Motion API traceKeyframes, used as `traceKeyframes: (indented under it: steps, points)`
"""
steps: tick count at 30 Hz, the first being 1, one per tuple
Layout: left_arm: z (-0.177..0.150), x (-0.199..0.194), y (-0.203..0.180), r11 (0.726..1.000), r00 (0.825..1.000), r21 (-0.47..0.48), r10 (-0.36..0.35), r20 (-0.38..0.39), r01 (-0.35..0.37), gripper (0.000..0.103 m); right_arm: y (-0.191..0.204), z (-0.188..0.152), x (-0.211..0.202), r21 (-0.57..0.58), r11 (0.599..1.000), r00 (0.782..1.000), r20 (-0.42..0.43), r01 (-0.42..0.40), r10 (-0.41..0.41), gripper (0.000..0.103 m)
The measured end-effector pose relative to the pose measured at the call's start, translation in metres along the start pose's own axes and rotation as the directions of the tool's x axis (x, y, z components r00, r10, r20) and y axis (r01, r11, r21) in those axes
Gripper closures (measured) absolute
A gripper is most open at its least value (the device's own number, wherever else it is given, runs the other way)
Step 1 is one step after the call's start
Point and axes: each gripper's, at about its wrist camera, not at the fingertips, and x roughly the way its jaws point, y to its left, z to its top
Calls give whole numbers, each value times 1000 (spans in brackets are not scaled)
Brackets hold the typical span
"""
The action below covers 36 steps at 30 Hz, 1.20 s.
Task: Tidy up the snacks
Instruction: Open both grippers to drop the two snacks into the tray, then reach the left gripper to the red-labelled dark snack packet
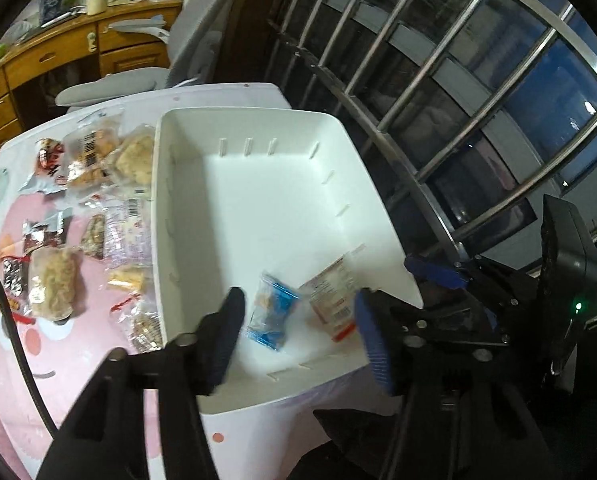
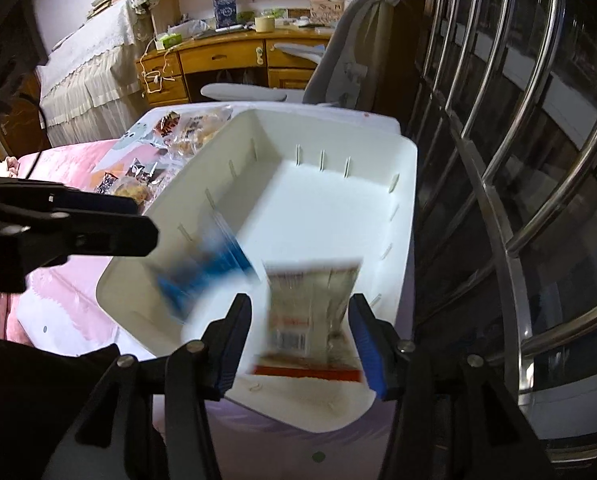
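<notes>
A white plastic bin (image 1: pixel 170 184) stands on the pink tabletop. Inside it, near the front, are a blue-and-clear snack packet (image 1: pixel 272 314) and a clear packet with a red stripe (image 1: pixel 332 300). My left gripper (image 1: pixel 298 342) hangs open over the bin's front, with both packets below it and loose. In the right wrist view the red-striped packet (image 2: pixel 310 316) shows blurred between the open fingers of my right gripper (image 2: pixel 300 344), with a gap at the left pad. The blue packet (image 2: pixel 202 276) is also blurred, over the bin (image 2: pixel 402 216). One blue pad (image 1: pixel 432 273) of my right gripper shows at the bin's right rim.
Several more snack packets (image 1: pixel 86 200) lie on the table left of the bin. Steel window bars (image 1: pixel 438 120) run close along the right. A grey office chair (image 2: pixel 338 60) and a wooden desk (image 2: pixel 226 56) stand behind. A black cable (image 1: pixel 14 320) crosses the left edge.
</notes>
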Motion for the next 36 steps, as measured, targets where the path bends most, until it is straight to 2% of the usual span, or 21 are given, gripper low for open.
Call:
traceKeyframes:
  steps: [2, 4, 14, 20, 26, 29, 33, 36]
  points:
    - [-3, -4, 7, 1000, 1000, -18, 23, 1, -23, 35, 1, 0, 2, 16, 1000, 1000, -8, -11, 12, 51]
    - [-7, -9, 16, 998, 999, -44, 51, 2, -51, 33, 3, 0, 3, 26, 999, 1000, -18, -19, 19, 51]
    - [-35, -43, 67, 981, 991, -144, 133, 14, -130, 32, 32, 0, 8, 68, 996, 997, -54, -60, 64, 47]
    - [-55, -66, 107, 970, 988, -193, 154, 6, -150, 32, 51, -1, 6, 120, 992, 997, -64, -46, 54, 47]
    - [-69, -99, 144, 973, 987, -167, 163, 6, -159, 31, 70, -1, 4, 207, 978, 996, -78, -21, 38, 46]
    - [-73, -115, 161, 976, 987, -148, 160, 10, -157, 29, 78, -2, 1, 277, 961, 996, -83, 3, 21, 46]
    - [-78, -133, 185, 981, 987, -112, 162, 5, -161, 29, 89, -6, -7, 394, 919, 997, -71, 25, 4, 45]
    - [-82, -143, 203, 982, 986, -86, 166, -18, -167, 29, 100, -11, -14, 466, 884, 998, -58, 38, -12, 41]
